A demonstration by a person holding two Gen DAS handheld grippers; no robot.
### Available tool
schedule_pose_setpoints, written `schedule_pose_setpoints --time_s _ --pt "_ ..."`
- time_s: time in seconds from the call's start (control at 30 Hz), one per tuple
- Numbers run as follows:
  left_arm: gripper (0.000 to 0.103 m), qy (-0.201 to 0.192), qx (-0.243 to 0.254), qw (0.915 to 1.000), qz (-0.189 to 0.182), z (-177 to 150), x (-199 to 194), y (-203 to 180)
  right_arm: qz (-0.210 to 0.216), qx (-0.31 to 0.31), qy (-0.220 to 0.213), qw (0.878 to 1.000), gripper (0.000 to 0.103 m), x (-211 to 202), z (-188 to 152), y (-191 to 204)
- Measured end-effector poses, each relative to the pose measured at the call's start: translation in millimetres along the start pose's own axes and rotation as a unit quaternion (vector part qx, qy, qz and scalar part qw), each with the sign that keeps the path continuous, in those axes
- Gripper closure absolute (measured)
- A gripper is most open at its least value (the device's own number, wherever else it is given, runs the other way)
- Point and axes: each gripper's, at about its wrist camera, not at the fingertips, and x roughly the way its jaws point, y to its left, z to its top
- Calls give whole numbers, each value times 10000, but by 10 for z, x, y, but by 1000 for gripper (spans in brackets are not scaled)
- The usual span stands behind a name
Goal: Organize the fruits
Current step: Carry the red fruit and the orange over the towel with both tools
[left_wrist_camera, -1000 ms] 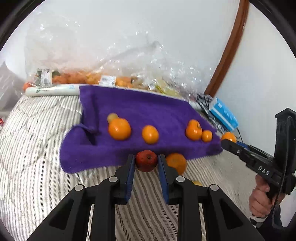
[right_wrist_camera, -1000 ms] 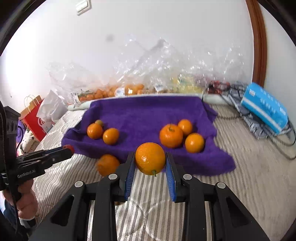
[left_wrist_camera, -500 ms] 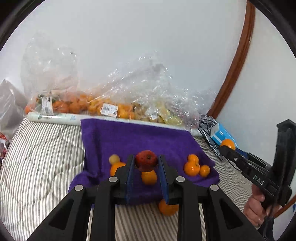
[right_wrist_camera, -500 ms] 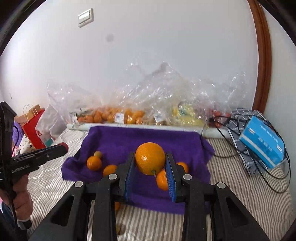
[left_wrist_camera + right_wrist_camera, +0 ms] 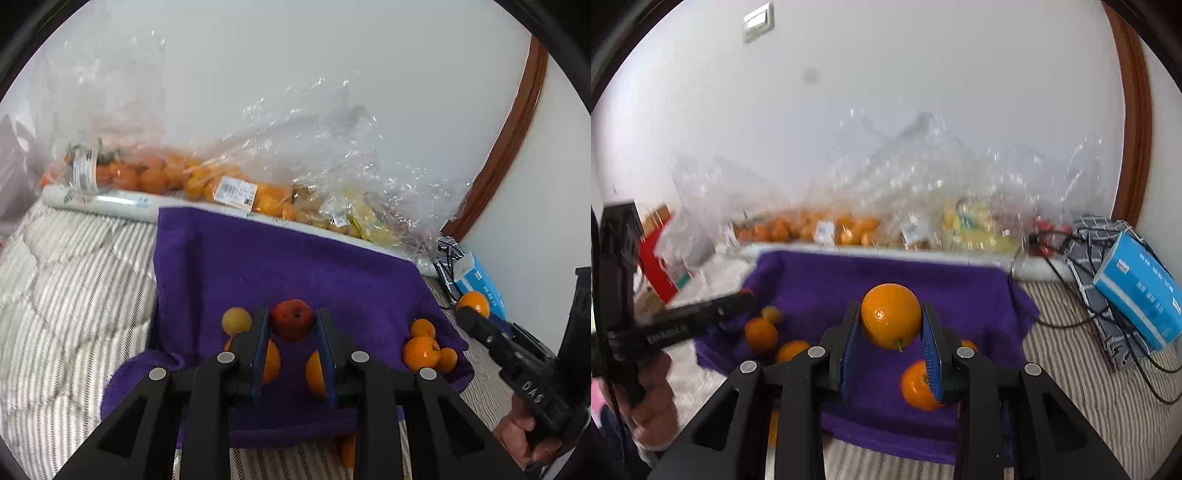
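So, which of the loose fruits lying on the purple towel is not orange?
The small yellow fruit at the towel's left; the others there are orange.

We look from each wrist camera forward and downward along its tongs, close above the purple towel [image 5: 303, 266] on the striped bed [image 5: 66, 280], both views sharing towel, bagged fruit [image 5: 820, 229] by the wall, blue box [image 5: 1137, 291] at right

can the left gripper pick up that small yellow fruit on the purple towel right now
Probably not as things stand. The left gripper is shut on a red fruit, so its jaws are taken. The small yellow fruit lies uncovered on the purple towel just beside its left finger; nothing else blocks it.
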Motion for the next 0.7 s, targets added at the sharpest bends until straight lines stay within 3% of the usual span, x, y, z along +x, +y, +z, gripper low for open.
schedule_pose_setpoints --time_s 0.43,0.7 --pt "79 -56 369 9992 153 -154 106 -94 -202 -229 352 9989 71 267 -193 31" --pt "79 23 263 9995 190 -156 157 -44 -269 -297 529 9978 71 368 -245 39"
